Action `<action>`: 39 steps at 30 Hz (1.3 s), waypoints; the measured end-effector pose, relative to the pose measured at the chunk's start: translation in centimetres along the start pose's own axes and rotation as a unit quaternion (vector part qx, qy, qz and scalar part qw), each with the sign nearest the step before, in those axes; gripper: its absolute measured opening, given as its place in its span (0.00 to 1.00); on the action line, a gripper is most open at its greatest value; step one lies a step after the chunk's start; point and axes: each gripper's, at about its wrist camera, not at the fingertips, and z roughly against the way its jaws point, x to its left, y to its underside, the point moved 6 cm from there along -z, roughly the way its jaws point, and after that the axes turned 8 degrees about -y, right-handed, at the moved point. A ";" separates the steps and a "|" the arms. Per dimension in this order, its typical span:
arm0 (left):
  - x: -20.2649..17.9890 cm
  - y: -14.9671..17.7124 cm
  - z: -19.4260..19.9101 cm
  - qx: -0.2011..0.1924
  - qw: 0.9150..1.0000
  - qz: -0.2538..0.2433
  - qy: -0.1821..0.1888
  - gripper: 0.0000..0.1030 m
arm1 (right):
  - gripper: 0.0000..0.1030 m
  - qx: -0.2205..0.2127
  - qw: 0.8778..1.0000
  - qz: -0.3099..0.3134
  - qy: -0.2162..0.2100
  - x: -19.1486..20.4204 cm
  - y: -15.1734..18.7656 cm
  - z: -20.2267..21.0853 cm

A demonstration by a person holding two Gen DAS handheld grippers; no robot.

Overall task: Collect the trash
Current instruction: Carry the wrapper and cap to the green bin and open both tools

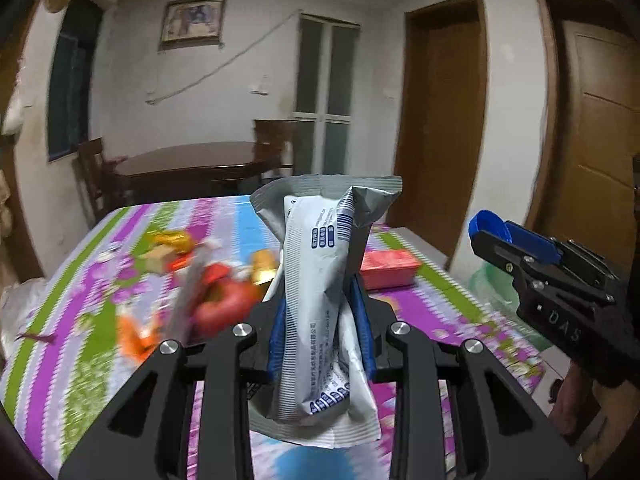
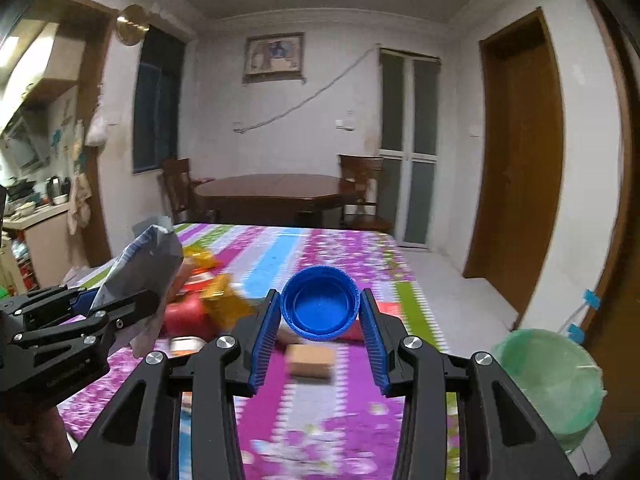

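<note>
Gripping from both sides, my left gripper [image 1: 322, 312] has its blue pads pressed narrowly on a crumpled grey-and-white printed foil wrapper [image 1: 324, 280], which stands upright between them above the table. My right gripper [image 2: 320, 320] has its jaws partly apart and clamped on a round blue plastic bottle cap [image 2: 319, 307], hollow side toward the lens, held over the table's middle.

Beyond the jaws, the flowered purple, green and blue striped tablecloth [image 2: 352, 256] carries blurred litter: a red rounded object [image 1: 224, 300], gold and orange wrappers [image 1: 172, 240], a small tan block [image 2: 311, 360] just below the cap, and a flat red box [image 1: 390, 268] to the right of the wrapper.

Only my right-wrist view shows the pale green plastic bin [image 2: 554, 380] on the floor off the table's right edge, and a kitchen counter at far left; the left-wrist view shows only a green sliver there, behind the right gripper. A dark wooden dining table [image 2: 272, 190] with chairs stands farther back.
</note>
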 end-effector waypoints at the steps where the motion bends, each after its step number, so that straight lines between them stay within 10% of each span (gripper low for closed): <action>1: -0.8 -0.3 -0.4 0.002 1.000 -0.004 0.009 0.27 | 0.40 0.002 1.000 -0.005 0.008 -1.5 -0.2 0.0; 10: -13.8 -3.5 -5.9 0.036 0.989 -0.049 0.137 0.27 | 0.40 0.062 0.990 -0.060 0.113 -19.8 -0.1 1.6; 20: -29.0 -0.9 -14.4 0.148 0.951 -0.098 0.252 0.27 | 0.40 0.166 0.961 -0.157 0.158 -37.7 7.1 0.8; 30: -33.4 2.2 -19.0 0.204 0.940 -0.119 0.246 0.29 | 0.40 0.196 0.952 -0.189 0.141 -41.6 12.6 -1.2; 34: -33.9 1.8 -18.2 0.191 0.945 -0.123 0.236 0.64 | 0.63 0.188 0.952 -0.196 0.142 -40.6 12.7 -1.7; 39: -33.8 1.5 -18.3 0.187 0.947 -0.117 0.235 0.70 | 0.64 0.175 0.952 -0.203 0.149 -40.5 12.8 -0.5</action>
